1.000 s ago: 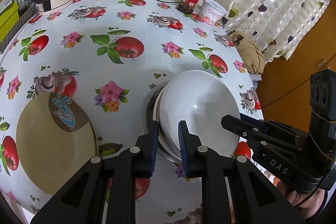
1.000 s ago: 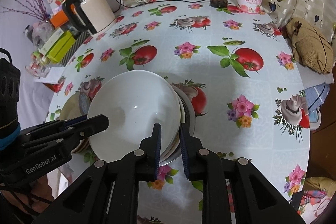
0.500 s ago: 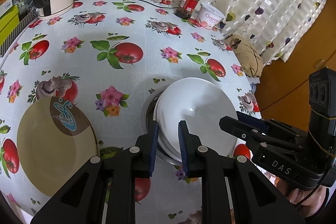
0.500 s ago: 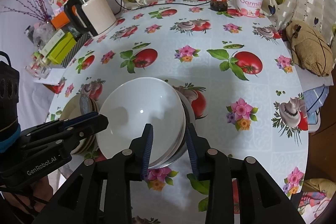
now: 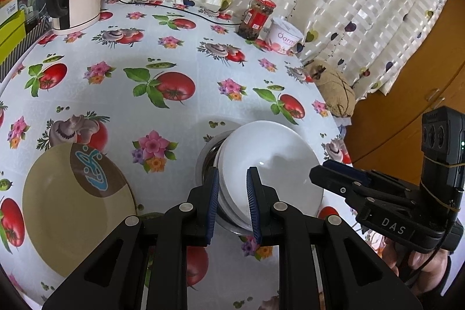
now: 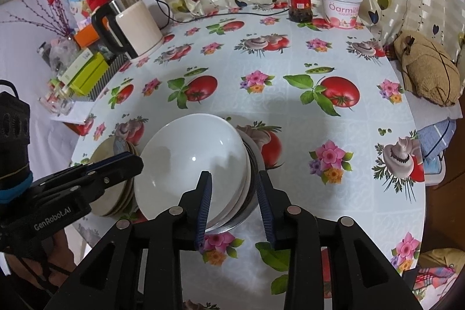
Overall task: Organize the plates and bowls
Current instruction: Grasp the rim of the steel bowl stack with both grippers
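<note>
On the left of the surface (image 5: pixel 122 106) lies the tan plate (image 5: pixel 75 208), which in the right view looks like the top of a small pile of plates (image 6: pixel 116 193). Just right of it the white bowl (image 5: pixel 270 164) sits nested in other bowls inside a steel bowl (image 5: pixel 203 164). The left gripper (image 5: pixel 232 205) has its fingers narrow, straddling the near rim of the bowl; whether they press on it I cannot tell. The right gripper (image 6: pixel 234 208) has its fingers wide, on either side of the stack's edge and clear of it. The step appears to be settling the bowl into the stack and letting go. To do it well, part the left fingers fully before lifting, draw both grippers straight back, and avoid nudging the rim, since the nested bowls sit slightly off-centre.
</note>
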